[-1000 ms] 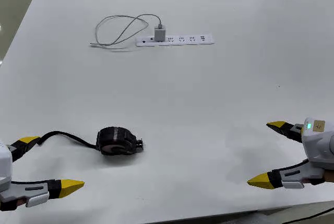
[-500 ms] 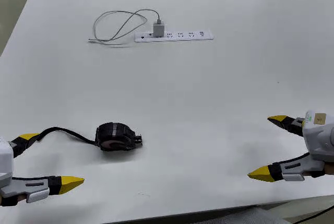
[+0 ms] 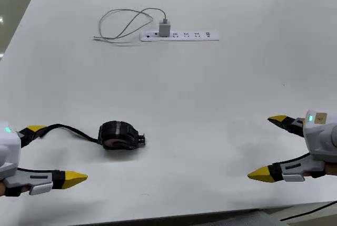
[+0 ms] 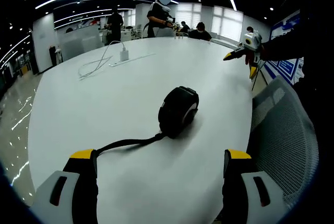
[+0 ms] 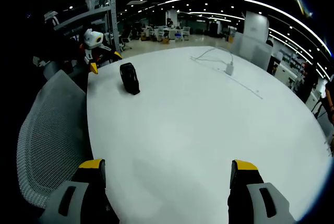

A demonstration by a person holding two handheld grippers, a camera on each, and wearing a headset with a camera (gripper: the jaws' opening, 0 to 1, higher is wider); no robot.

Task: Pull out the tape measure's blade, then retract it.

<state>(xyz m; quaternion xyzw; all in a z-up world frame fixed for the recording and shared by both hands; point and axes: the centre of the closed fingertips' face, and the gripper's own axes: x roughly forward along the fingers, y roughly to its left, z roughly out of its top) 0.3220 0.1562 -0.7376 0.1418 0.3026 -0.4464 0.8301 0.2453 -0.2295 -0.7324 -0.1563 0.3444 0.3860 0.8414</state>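
A black tape measure (image 3: 120, 135) with a black strap (image 3: 68, 129) is seen on a plain white worktop (image 3: 210, 105), a white power strip (image 3: 181, 36) and pale grey cable (image 3: 124, 23) are noted, and the left gripper (image 3: 59, 153) and right gripper (image 3: 261, 146) are logged as white-bodied with black, yellow-tipped jaws.

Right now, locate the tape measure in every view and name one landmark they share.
Head view: tape measure at lower left, on the white table.
Left gripper view: tape measure at centre, ahead of the open jaws.
Right gripper view: tape measure at upper left, far across the table.
Shared landmark: the white power strip with a charger plugged in.
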